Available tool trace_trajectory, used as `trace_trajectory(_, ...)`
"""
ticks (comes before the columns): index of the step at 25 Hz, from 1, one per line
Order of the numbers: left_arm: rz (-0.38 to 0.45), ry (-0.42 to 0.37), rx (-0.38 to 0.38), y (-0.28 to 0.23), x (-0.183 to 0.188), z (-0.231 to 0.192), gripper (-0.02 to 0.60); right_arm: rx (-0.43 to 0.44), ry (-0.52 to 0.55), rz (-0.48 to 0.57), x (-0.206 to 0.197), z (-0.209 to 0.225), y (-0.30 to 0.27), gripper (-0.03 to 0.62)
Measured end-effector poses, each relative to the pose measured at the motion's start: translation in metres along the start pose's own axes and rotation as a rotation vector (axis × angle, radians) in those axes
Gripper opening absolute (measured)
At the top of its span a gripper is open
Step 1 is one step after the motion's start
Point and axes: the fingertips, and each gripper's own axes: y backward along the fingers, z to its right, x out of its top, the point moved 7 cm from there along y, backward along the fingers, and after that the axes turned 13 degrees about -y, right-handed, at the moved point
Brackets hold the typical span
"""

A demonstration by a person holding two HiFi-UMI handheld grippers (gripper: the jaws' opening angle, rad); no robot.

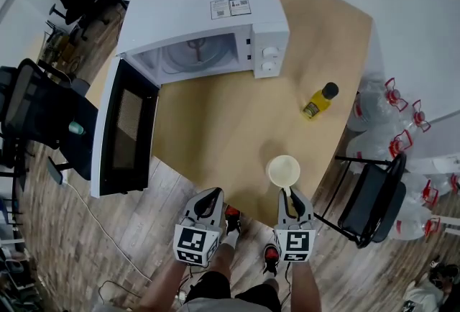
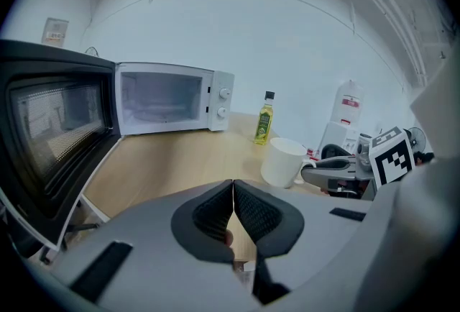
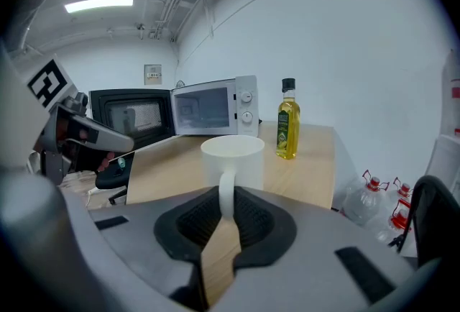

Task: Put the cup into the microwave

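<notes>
Now, right hand-held gripper clamping cup handle (microwave open)

Clutter around the table
We see a yellow oil bottle upright on it, water jugs and a black chair beside it.

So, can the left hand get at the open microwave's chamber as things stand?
Probably yes: the microwave's door is swung wide open to the left, bare table lies between the left tongs and the chamber, and the cup and bottle stand off to the right.
</notes>
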Motion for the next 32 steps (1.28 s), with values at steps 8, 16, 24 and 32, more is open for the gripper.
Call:
trace_trajectory(8, 0.015, 0.007, 0.012, 0.006, 0.002, -0.007, 0.025, 0.027, 0.009, 0.03, 0.014, -0.003, -0.001, 0.051)
trace_trajectory(16, 0.049, -0.003, 0.036, 0.017, 0.018, -0.021, 0.025, 0.033, -0.004, 0.066, 0.034, -0.01, 0.003, 0.051)
trace_trajectory(24, 0.122, -0.016, 0.078, 0.039, 0.054, -0.044, 0.025, 0.062, 0.04, 0.116, 0.078, -0.035, 0.013, 0.051)
trace_trajectory(32, 0.196, -0.048, 0.121, 0.067, 0.097, -0.076, 0.025, 0.093, 0.053, 0.195, 0.128, -0.074, 0.02, 0.051)
